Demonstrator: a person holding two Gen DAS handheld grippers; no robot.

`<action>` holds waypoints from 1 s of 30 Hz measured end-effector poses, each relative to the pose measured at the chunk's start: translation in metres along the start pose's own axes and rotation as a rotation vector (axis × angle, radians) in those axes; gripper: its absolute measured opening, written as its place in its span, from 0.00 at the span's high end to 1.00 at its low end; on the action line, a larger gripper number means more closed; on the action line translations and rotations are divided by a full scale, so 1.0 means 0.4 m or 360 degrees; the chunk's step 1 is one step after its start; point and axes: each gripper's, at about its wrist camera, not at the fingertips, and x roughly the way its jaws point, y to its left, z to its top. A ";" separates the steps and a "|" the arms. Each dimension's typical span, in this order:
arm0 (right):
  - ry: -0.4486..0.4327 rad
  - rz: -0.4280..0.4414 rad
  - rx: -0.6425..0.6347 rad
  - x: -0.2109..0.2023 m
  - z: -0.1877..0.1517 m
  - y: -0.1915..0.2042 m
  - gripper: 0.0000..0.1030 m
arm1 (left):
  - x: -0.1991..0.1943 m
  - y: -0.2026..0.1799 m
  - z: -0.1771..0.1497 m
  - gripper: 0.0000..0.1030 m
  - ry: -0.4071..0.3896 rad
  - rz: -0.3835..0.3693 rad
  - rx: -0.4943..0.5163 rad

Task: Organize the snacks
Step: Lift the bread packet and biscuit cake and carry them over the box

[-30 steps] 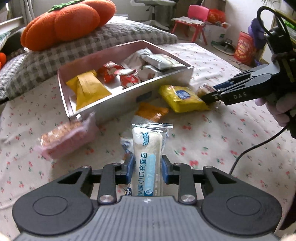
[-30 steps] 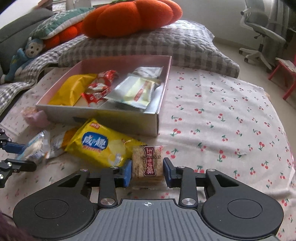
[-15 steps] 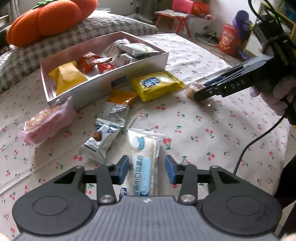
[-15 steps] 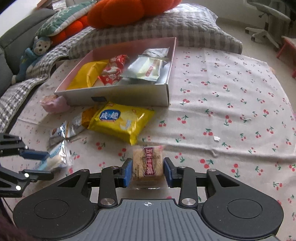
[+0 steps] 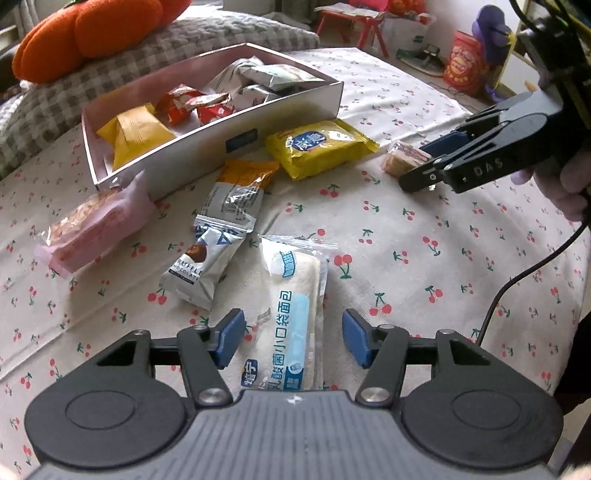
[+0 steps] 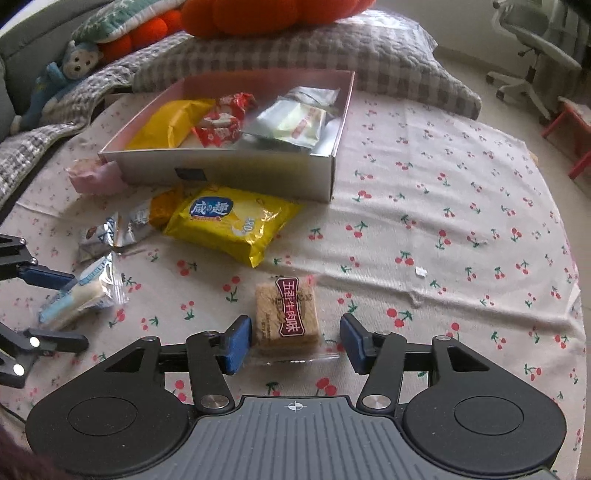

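Note:
A white bread packet point(image 5: 291, 306) lies on the cherry-print cloth between the fingers of my left gripper point(image 5: 293, 339). Its jaws are opening and the pads stand clear of the packet. A square brown cracker packet point(image 6: 288, 314) rests on the cloth between the fingers of my right gripper point(image 6: 295, 343), whose jaws are also opening; neither pad presses on it. Farther back stands the shallow silver box point(image 6: 240, 173), with yellow, red and pale packets inside.
In front of the box lie a yellow packet point(image 6: 229, 225), a chocolate packet point(image 5: 205, 266), an orange-silver packet point(image 5: 240, 188) and a pink packet point(image 5: 96, 225). A checked pillow point(image 6: 295, 51) and an orange cushion point(image 5: 92, 33) sit behind. The right gripper's cable point(image 5: 517, 284) trails over the cloth.
Both grippers were shut on their packets and have spread their jaws, leaving the bread and the cracker on the cloth. Both drew back from the box.

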 end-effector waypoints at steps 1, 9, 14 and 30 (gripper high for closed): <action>-0.0001 -0.0006 -0.0008 0.001 -0.001 0.002 0.49 | 0.001 0.000 0.001 0.49 -0.0001 0.0000 -0.0006; -0.0025 -0.0040 -0.0003 0.005 0.000 0.013 0.49 | 0.001 -0.007 0.016 0.67 -0.0004 0.0023 -0.0040; -0.0036 -0.0034 -0.0028 0.007 0.012 0.021 0.68 | 0.004 -0.010 0.018 0.74 -0.0025 0.0047 -0.0065; -0.0039 0.0008 -0.0058 -0.006 0.020 0.056 0.68 | -0.018 0.014 0.046 0.81 -0.0075 0.0007 -0.0219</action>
